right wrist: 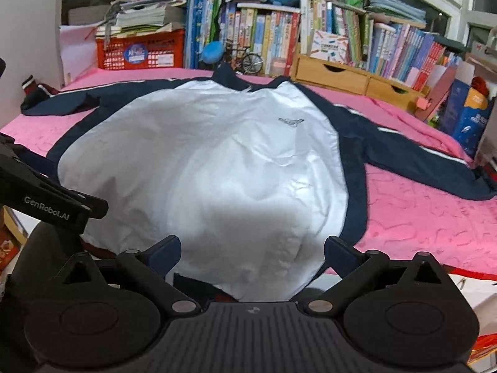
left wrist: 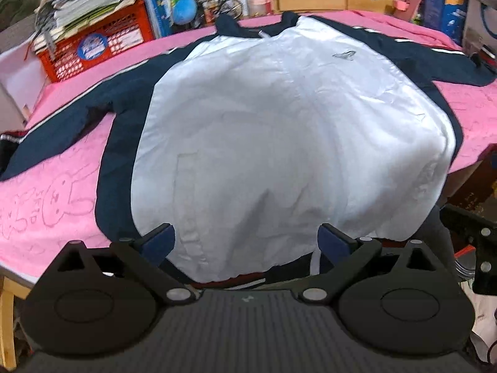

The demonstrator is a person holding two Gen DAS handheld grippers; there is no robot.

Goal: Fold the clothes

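I see the white and navy nylon jacket [left wrist: 279, 143] lying flat, sleeves spread, on the pink embossed table cover [left wrist: 56, 199]. My left gripper [left wrist: 247, 242] and right gripper [right wrist: 253, 253] have fingers spread wide above its hem, holding nothing.

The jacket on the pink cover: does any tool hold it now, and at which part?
Nothing is held. The left tool and the right tool are both open above the hem of the jacket, which lies flat.
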